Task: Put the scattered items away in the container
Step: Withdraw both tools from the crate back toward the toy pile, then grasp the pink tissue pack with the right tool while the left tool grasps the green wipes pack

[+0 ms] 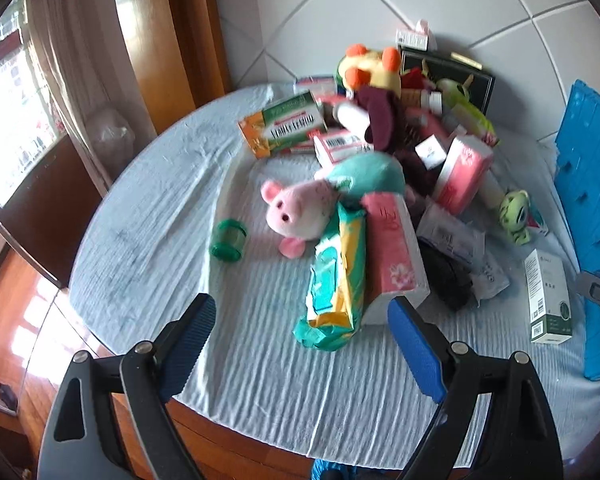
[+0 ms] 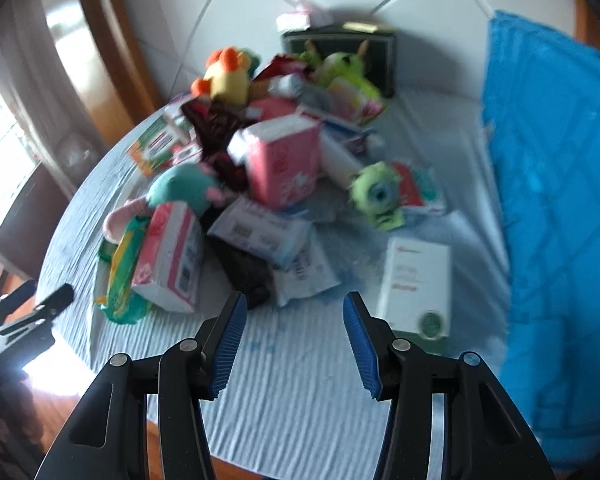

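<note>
Two grippers hover over the round worktop (image 1: 148, 216) draped in a pale blue ribbed cloth, each with its blue-padded fingers spread apart and holding nothing: the left gripper (image 1: 302, 330) low over the near edge, the right gripper (image 2: 295, 326) further right.

Farthest left on the cloth lies one small green translucent jar (image 1: 228, 240), on its side and apart from the rest. Just right of it is one pink plush pig (image 1: 296, 212), and touching that, one teal and yellow soft pack of wipes (image 1: 334, 280) leaning against one pink and white tissue box (image 1: 394, 256). Behind them sit one green and orange carton (image 1: 284, 124) and one yellow plush with orange ears (image 1: 370, 66) atop the heap.

A second pink tissue box (image 2: 286, 160) stands in the middle of the pile. Right of it lies one green one-eyed plush monster (image 2: 376, 194), then one white rectangular box with a green base (image 2: 416, 288), lying flat, just beside the right gripper's right finger.

At the far right stands one blue plastic crate (image 2: 556, 200), the container, its wall rising beside the worktop.
</note>
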A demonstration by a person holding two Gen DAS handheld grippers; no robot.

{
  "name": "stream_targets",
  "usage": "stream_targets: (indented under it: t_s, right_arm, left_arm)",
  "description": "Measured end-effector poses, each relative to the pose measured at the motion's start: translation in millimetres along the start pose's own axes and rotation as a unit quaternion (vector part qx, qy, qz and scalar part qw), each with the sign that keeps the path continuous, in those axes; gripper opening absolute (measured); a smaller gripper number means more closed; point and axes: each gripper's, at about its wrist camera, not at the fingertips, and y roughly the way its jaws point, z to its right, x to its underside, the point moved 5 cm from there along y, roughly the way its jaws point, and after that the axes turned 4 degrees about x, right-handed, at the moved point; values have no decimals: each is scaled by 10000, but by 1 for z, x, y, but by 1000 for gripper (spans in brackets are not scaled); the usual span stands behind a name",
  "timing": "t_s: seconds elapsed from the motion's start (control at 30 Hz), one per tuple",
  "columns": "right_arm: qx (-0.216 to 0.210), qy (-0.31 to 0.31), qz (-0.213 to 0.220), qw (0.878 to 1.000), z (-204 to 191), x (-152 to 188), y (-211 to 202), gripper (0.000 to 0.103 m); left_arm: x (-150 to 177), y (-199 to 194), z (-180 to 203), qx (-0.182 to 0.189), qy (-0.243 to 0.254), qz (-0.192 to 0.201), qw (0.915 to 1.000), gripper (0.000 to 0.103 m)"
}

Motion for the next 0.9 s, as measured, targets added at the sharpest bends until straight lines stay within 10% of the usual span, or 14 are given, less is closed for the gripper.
stream_targets:
  t_s: [0.33, 0.9]
  right_arm:
    - [-567, -472, -359, 9966, -43, -12, 46, 50]
    - [-321, 148, -832, 9959, -143, -21, 111, 50]
  left_arm:
    - [6, 56, 4, -334, 105, -542, 9979, 89]
    - [-29, 129, -30, 521, 1368, -715, 9866, 89]
